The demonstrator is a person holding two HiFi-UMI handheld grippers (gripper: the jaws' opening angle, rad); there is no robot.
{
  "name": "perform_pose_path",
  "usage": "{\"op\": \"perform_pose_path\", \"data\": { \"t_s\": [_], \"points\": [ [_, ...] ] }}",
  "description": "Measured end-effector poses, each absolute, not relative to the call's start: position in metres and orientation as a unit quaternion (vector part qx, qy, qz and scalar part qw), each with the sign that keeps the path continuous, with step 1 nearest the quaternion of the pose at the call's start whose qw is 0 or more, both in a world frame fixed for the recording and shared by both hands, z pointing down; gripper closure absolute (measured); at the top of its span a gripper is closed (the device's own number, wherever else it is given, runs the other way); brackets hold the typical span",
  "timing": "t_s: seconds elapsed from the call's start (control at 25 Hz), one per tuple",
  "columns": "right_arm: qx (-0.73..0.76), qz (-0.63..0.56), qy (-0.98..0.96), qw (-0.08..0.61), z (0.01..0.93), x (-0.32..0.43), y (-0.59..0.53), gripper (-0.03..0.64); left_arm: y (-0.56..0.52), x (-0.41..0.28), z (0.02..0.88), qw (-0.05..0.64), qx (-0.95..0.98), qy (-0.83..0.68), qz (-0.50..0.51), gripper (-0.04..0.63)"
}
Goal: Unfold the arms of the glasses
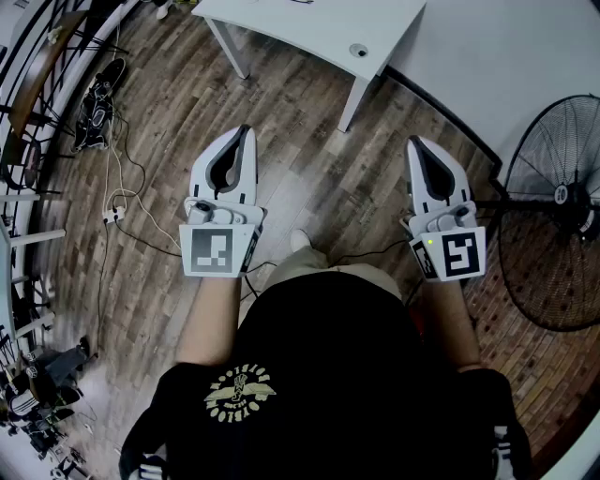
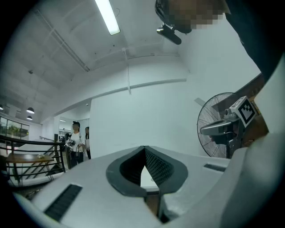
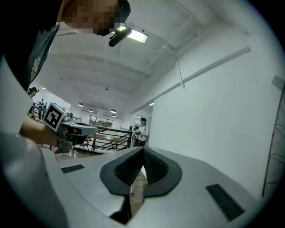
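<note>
- Wooden floor (image 1: pixel 300 187) lies beneath your left claw (image 1: pixel 245 131) and right claw (image 1: pixel 413 142), both closed, empty, simply carried.
- White tabletop (image 1: pixel 309 28) stands ahead of them; no glasses show yet.

Above the brown wooden plank floor (image 1: pixel 300 159), the left gripper (image 1: pixel 246 133) and right gripper (image 1: pixel 413 142) hang side by side, well apart, with the white rectangular tabletop (image 1: pixel 309 28) ahead of them, the black wire-caged fan (image 1: pixel 553 216) at right, and dark shoes (image 1: pixel 98 103) on the floor at left.
</note>
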State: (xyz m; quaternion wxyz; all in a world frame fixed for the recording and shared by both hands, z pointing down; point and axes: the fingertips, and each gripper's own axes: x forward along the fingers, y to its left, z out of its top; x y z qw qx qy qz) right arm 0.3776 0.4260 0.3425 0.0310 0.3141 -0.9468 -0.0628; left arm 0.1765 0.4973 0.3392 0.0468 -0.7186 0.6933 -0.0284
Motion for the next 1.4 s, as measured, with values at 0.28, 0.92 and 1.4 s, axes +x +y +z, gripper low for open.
{"op": "perform_pose_path", "data": {
  "t_s": [0.28, 0.92, 1.4],
  "points": [
    [0.315, -0.048, -0.947, 0.029, 0.350, 0.339, 0.421, 0.618, 0.499, 0.140, 0.351, 0.042, -0.724, 0.687, -0.037, 0.592],
    [0.246, -0.060, -0.967, 0.019, 0.353, 0.295, 0.391, 0.618, 0.457, 0.107, 0.365, 0.031, -0.699, 0.714, -0.025, 0.592],
    [0.245, -0.041, -0.969, -0.005, 0.348, 0.303, 0.281, 0.618, 0.349, 0.126, 0.351, 0.040, -0.709, 0.703, -0.021, 0.592]
  ]
}}
